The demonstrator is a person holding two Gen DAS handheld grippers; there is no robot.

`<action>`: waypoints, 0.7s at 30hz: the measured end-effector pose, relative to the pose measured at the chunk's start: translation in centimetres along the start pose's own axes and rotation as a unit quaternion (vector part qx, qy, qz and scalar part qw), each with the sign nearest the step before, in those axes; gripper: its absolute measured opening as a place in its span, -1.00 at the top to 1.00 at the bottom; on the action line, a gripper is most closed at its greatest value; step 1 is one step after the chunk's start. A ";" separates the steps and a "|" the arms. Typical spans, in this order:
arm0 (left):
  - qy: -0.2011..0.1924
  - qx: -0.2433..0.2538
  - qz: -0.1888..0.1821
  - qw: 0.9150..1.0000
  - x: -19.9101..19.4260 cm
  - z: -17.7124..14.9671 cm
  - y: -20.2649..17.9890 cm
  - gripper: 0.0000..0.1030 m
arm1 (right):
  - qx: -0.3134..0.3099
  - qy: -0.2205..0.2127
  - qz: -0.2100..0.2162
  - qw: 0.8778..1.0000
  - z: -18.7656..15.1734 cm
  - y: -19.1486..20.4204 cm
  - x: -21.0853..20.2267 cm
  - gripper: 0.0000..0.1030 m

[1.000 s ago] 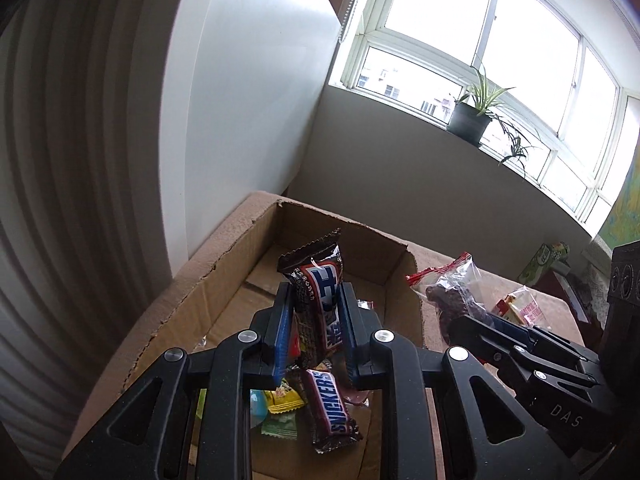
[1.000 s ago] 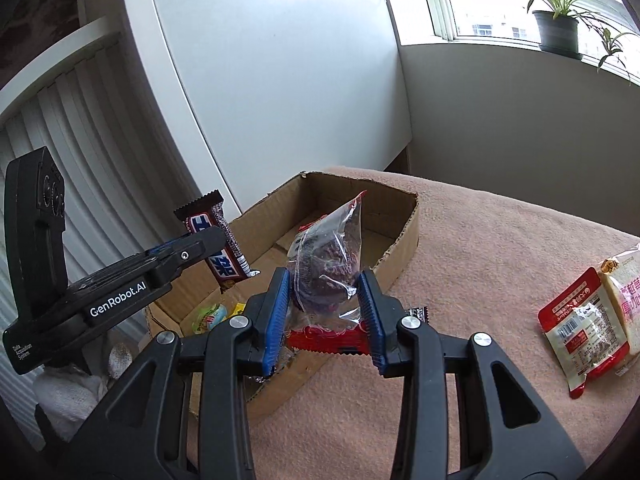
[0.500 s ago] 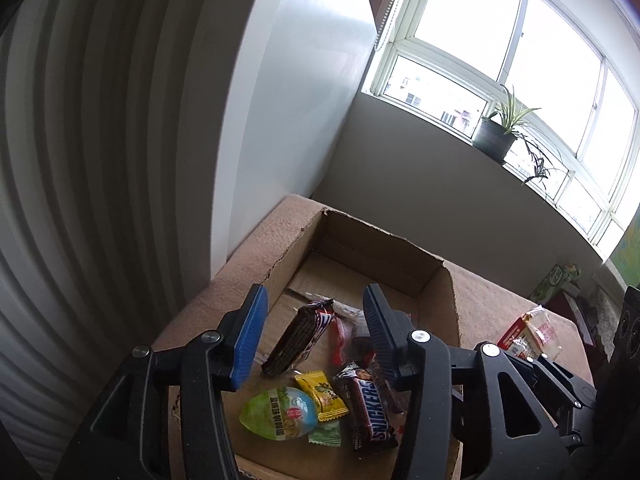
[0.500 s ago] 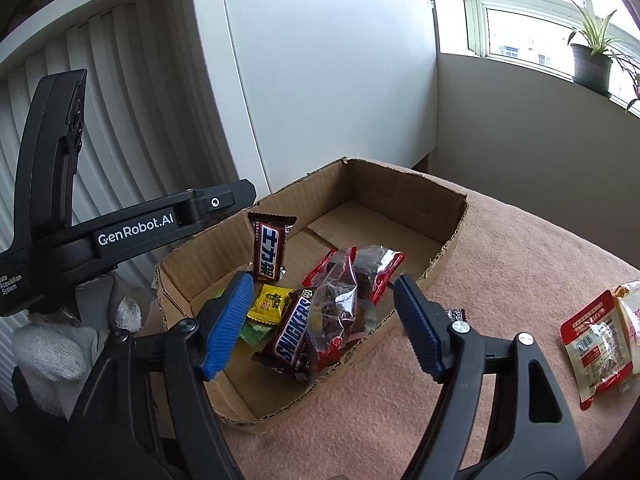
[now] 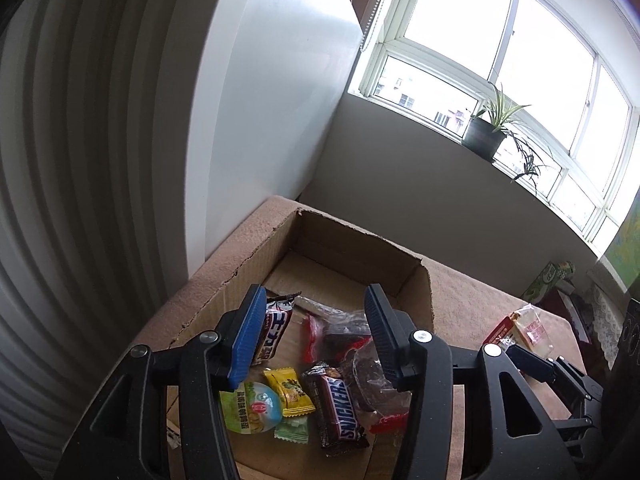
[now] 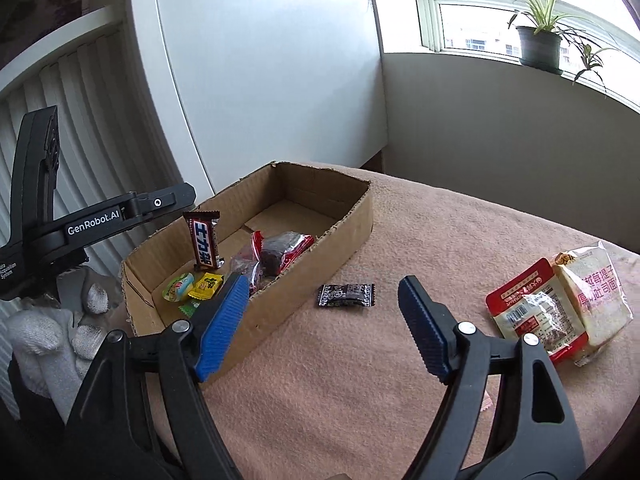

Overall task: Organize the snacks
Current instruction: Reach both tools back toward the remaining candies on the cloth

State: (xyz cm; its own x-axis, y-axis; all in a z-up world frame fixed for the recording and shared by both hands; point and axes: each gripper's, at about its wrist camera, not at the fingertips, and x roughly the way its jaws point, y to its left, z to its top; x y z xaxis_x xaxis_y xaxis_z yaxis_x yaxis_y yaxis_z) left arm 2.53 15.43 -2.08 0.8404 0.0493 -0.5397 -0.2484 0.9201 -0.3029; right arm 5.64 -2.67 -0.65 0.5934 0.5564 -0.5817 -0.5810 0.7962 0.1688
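Both jaws gaping, empty, the right gripper (image 6: 324, 328) should centre over the black candy wrapper (image 6: 346, 295) beside the cardboard box (image 6: 320, 252), then pinch its middle squarely.

Pink-brown cloth surface (image 6: 420, 240) with a box and loose snacks on it

An open cardboard box (image 6: 332, 236) stands at the left; a small black packet (image 6: 346, 295) lies just beside its wall. Well apart, at the right, a red packet (image 6: 528, 312) touches a wrapped bread (image 6: 596, 296), perhaps overlapping it.
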 end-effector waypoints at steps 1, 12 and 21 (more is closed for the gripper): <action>0.000 0.003 -0.003 1.000 0.0 -0.1 -0.4 0.03 | 0.011 -0.001 -0.002 1.000 0.0 -0.9 -0.3 -0.55; 0.008 0.061 -0.041 0.997 -0.2 -1.3 -5.8 0.03 | 0.123 0.009 0.008 0.992 -1.6 -9.3 -1.9 -0.55; 0.018 0.085 -0.066 0.994 -0.6 -2.6 -8.2 0.03 | 0.155 0.040 0.059 0.985 -1.0 -10.2 0.9 -0.48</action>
State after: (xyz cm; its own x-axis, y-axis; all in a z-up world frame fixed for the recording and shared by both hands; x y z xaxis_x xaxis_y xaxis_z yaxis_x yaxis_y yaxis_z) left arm 2.87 6.83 -1.30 0.8411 -0.0868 -0.5338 -0.0500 0.9703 -0.2365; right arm 11.54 -10.56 -3.70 0.4785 0.6393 -0.6020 -0.4377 0.7679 0.4677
